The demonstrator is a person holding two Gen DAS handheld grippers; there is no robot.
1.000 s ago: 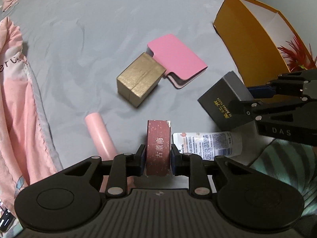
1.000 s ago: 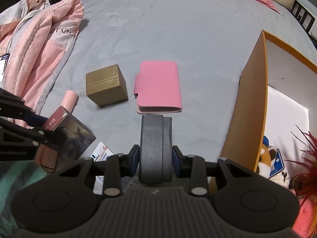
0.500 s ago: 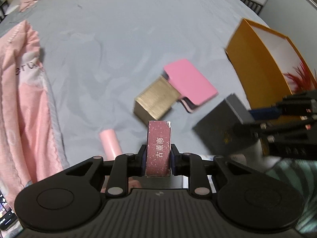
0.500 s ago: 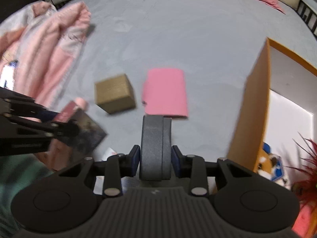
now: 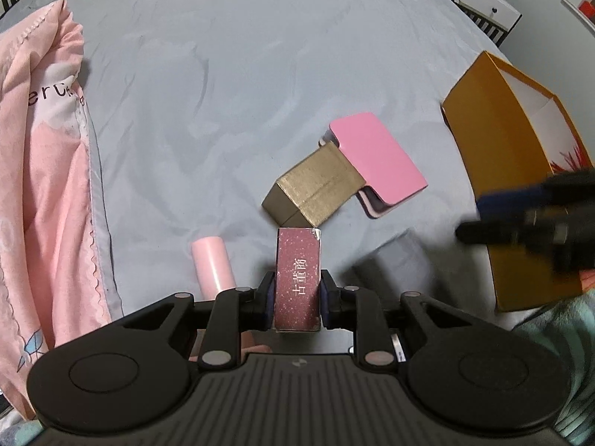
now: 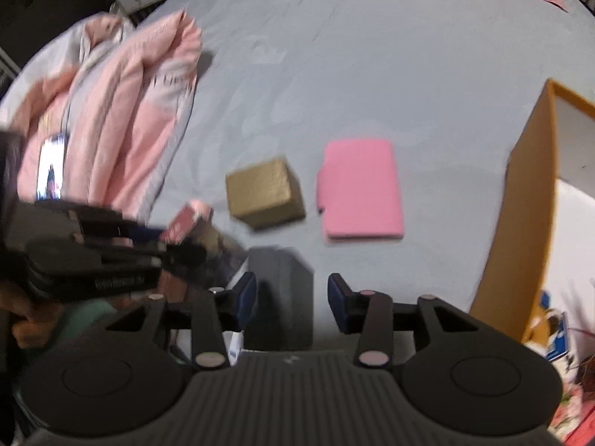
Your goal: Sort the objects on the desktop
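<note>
My left gripper [image 5: 297,290] is shut on a maroon glitter box [image 5: 298,278] with white lettering, held upright above the grey bedsheet. My right gripper [image 6: 292,290] has its jaws opening; a dark grey box [image 6: 280,293] stands between the pads, with a clear gap on its right side. In the left wrist view that grey box [image 5: 398,264] is a blur below the blurred right gripper [image 5: 520,215]. A gold box [image 5: 316,189] and a pink wallet [image 5: 379,163] lie side by side beyond both grippers. A pink tube [image 5: 212,264] lies left of the maroon box.
An open orange box [image 5: 494,171] with a white inside stands at the right, with a red plant and a toy in it. A pink quilt [image 5: 41,186] is heaped along the left edge of the bed, with a phone [image 6: 50,171] on it.
The right gripper's jaws have spread apart from the grey box, which they gripped before. Both hands have shifted, and the left gripper still holds the maroon box.
</note>
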